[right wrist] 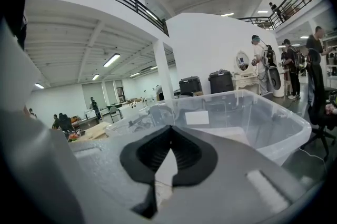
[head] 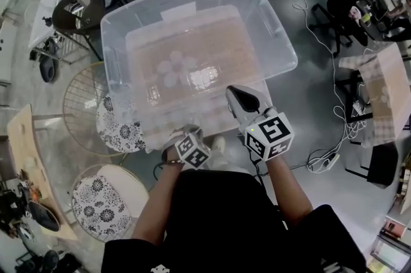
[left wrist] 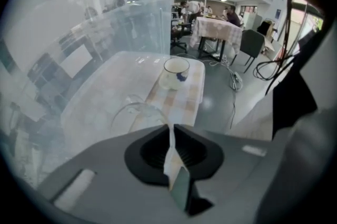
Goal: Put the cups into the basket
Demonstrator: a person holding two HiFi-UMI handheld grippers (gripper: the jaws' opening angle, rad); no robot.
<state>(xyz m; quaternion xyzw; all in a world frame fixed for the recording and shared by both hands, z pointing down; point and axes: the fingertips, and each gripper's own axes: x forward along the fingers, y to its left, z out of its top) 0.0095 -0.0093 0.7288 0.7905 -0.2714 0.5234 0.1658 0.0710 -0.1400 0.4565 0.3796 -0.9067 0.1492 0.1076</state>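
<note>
A big clear plastic bin (head: 273,18) stands on a checked tablecloth; pale round shapes on its floor (head: 173,67) look like clear cups. My left gripper (head: 180,142) points steeply down at the bin's near left corner. In the left gripper view its jaws (left wrist: 171,127) are nearly together, and the rim of a clear glass cup (left wrist: 131,111) runs into their tips. A white cup with a blue mark (left wrist: 175,70) stands on the cloth beyond, beside the bin wall (left wrist: 100,38). My right gripper (head: 234,96) is shut and empty at the bin's near rim (right wrist: 263,117), its jaws (right wrist: 169,129) closed.
Two chairs with flowered cushions (head: 122,129) (head: 96,196) and a round wire chair (head: 82,98) stand to the left of the table. Cables and a power strip (head: 321,162) lie on the floor at right, near another checked table (head: 385,92).
</note>
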